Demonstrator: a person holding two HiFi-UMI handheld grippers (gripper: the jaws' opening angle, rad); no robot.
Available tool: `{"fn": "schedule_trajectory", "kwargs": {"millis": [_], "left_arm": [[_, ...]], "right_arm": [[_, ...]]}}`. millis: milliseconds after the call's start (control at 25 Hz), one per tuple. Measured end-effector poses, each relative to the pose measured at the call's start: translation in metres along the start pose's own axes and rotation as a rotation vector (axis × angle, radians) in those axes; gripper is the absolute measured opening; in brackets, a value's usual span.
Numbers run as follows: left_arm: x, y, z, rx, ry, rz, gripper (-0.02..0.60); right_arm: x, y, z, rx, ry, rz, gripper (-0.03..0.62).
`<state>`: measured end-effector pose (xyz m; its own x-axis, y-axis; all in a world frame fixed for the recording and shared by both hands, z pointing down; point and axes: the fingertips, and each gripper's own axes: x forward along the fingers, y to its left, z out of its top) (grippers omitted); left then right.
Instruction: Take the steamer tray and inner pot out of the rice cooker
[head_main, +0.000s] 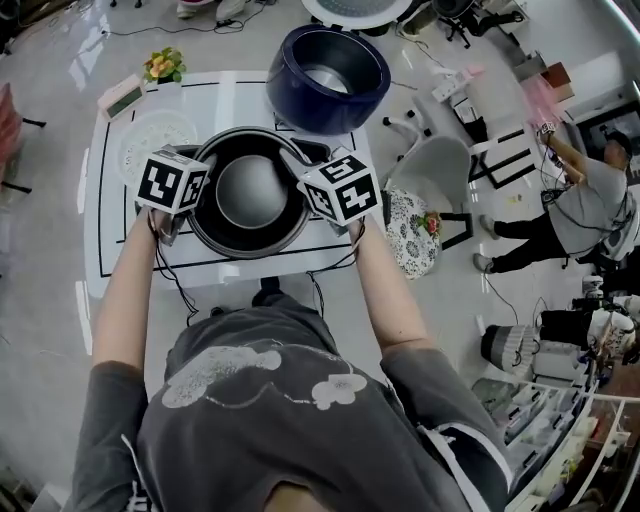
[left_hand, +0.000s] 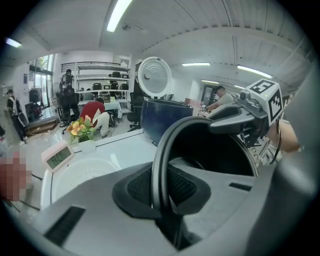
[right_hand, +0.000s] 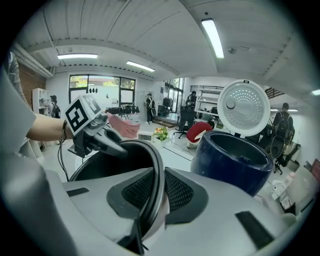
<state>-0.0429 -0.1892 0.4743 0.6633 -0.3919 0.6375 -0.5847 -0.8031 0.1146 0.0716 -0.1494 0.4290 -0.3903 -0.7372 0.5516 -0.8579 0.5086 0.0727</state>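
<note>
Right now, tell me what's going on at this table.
A person holds the dark inner pot by its rim, left claw shut on one side, right claw on the other. The pot is out of the blue rice cooker, which stands open behind it. The white steamer tray lies on the table beside the pot.

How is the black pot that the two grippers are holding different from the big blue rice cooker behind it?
The inner pot is black; the rice cooker is dark blue. The inner pot is clamped at its rim by the left gripper and the right gripper, while the rice cooker stands untouched on the table. The rice cooker has a white lid standing open; the inner pot has none. Both are round and open on top.
</note>
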Motion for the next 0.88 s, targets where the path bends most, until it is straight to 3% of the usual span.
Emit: {"fn": "schedule_trajectory", "kwargs": {"millis": [240, 600, 880], "left_arm": [[0.025, -0.005, -0.012, -0.022, 0.039, 0.004, 0.052], [0.04, 0.002, -0.014, 0.046, 0.127, 0.034, 0.043], [0.05, -0.003, -0.021, 0.018, 0.183, -0.017, 0.054]], "right_arm": [[0.013, -0.015, -0.028, 0.029, 0.028, 0.031, 0.086], [0.035, -0.032, -0.041, 0.037, 0.043, 0.044, 0.092], [0.046, -0.037, -0.061, 0.009, 0.124, 0.04, 0.101]]}}
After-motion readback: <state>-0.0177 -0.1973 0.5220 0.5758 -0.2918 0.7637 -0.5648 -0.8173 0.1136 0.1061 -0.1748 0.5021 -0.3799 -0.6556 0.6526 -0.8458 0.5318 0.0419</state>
